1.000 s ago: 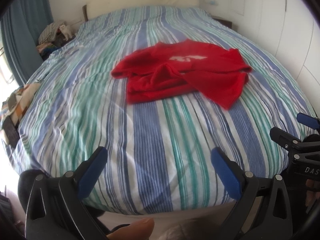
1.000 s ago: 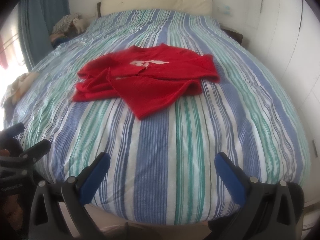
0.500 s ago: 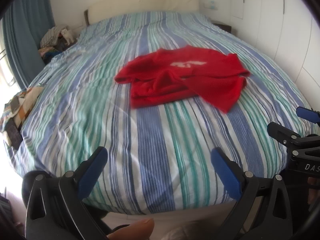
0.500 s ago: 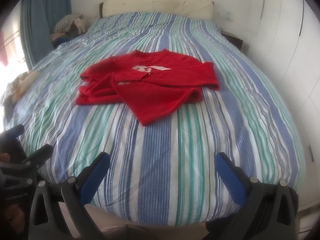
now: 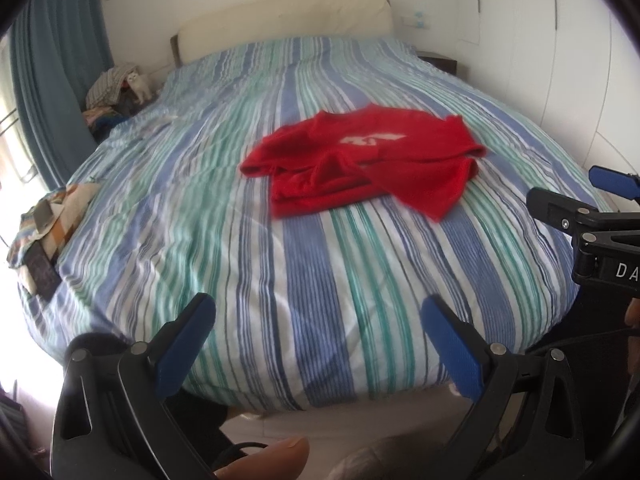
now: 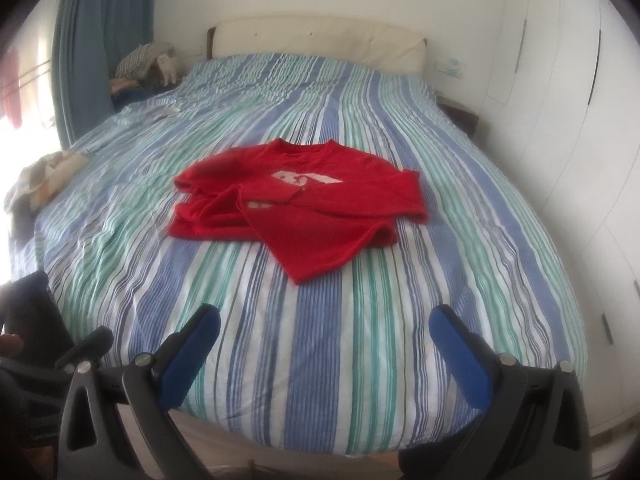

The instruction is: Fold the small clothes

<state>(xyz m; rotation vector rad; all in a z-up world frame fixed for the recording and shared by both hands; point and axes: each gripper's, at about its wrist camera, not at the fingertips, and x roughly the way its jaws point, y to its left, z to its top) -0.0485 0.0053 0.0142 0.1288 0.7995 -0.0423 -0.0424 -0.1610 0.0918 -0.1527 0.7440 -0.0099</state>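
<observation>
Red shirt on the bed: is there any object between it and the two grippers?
Nothing visible. Only bare striped bedcover lies between the red shirt and the open left gripper and open right gripper. The pile of cloth sits far off at the bed's left edge.

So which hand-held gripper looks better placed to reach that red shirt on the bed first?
Neither clearly. The left hand-held gripper and the right hand-held gripper are both open, at the foot of the bed, well short of the red shirt.
</observation>
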